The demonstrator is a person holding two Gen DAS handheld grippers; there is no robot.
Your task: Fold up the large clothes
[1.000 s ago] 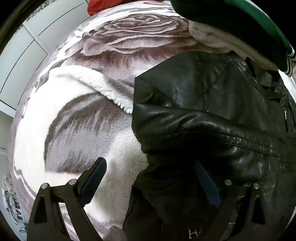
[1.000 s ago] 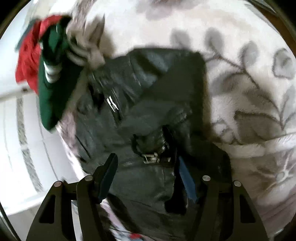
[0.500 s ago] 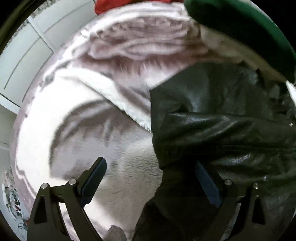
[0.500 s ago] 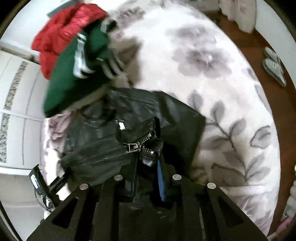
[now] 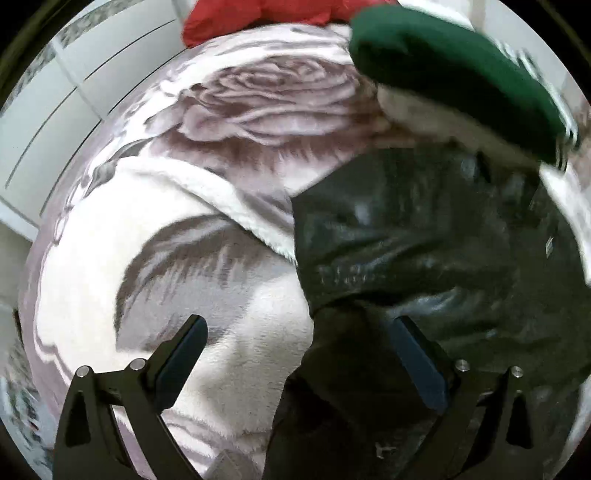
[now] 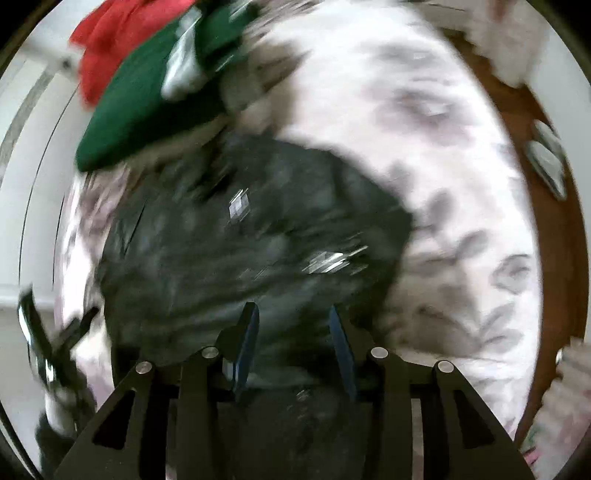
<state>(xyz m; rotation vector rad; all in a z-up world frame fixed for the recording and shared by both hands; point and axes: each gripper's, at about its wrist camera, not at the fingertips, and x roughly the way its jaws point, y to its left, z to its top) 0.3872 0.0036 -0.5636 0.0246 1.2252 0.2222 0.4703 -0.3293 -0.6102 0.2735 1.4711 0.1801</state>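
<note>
A black leather jacket point(image 5: 424, 236) lies crumpled on a floral fleece blanket point(image 5: 221, 155) on a bed. It also shows, motion-blurred, in the right wrist view point(image 6: 258, 236). My left gripper point(image 5: 299, 332) is open wide at the jacket's left edge, one finger over the blanket, the other over the leather. My right gripper point(image 6: 293, 325) stands partly open above the jacket with nothing between its fingers.
A pile of green point(image 5: 454, 62) and red point(image 5: 266, 14) clothes lies at the far end of the bed, seen also in the right wrist view point(image 6: 147, 96). White cabinet doors point(image 5: 48, 110) stand left. A wooden floor point(image 6: 546, 229) with slippers point(image 6: 546, 162) lies right.
The right gripper, shut on the jacket's zipper edge half a second ago, has opened and let go, and its view is swinging. The left gripper stayed open and shifted slightly.
</note>
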